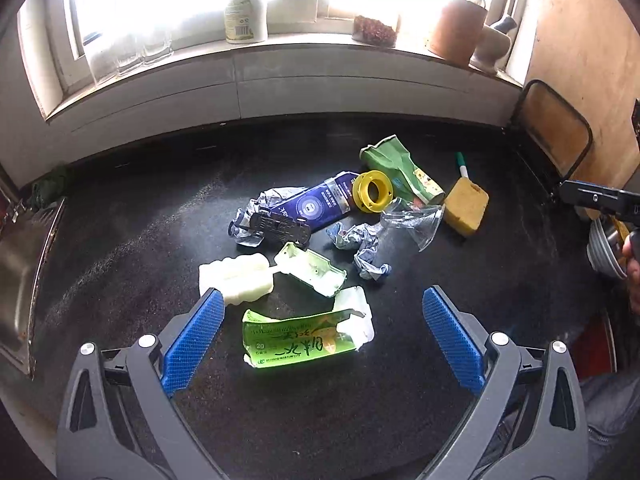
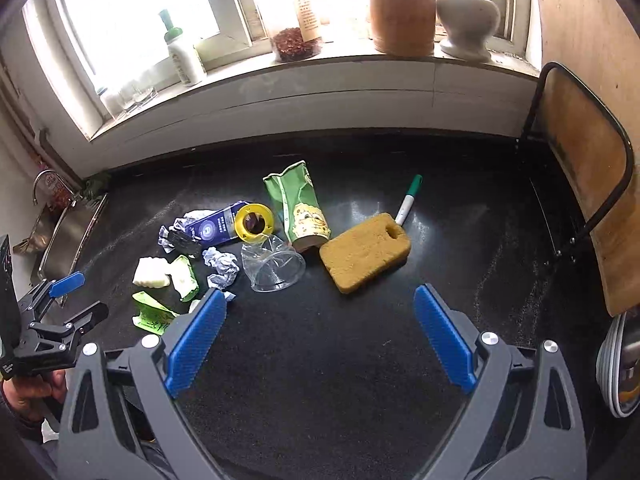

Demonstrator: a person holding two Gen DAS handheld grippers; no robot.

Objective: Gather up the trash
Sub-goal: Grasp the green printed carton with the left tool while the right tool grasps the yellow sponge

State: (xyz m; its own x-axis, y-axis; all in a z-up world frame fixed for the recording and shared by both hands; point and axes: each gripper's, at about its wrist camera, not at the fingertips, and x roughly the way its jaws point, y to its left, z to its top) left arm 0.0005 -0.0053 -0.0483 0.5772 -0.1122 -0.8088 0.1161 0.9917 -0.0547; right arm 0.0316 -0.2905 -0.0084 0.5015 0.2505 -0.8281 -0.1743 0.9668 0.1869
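Trash lies scattered on a black countertop point(image 1: 500, 280). My left gripper point(image 1: 323, 332) is open and empty, its blue pads either side of a torn green wrapper point(image 1: 300, 342). Beyond it lie a white foam piece point(image 1: 236, 278), a pale green plastic shell point(image 1: 312, 268), crumpled paper point(image 1: 366, 246), a blue carton point(image 1: 316, 204), a yellow tape spool point(image 1: 370, 192), a clear plastic cup point(image 1: 416, 220) and a green snack bag point(image 1: 404, 172). My right gripper point(image 2: 320, 336) is open and empty, just short of the clear cup point(image 2: 274, 268) and a yellow sponge point(image 2: 366, 250).
A green marker point(image 2: 408, 200) lies behind the sponge. A steel sink point(image 1: 24, 264) is at the left edge. A chair back point(image 2: 584, 200) stands at the right, with stacked plates point(image 2: 618, 372) beside it. The windowsill holds a bottle point(image 1: 244, 12), a jar and a mortar.
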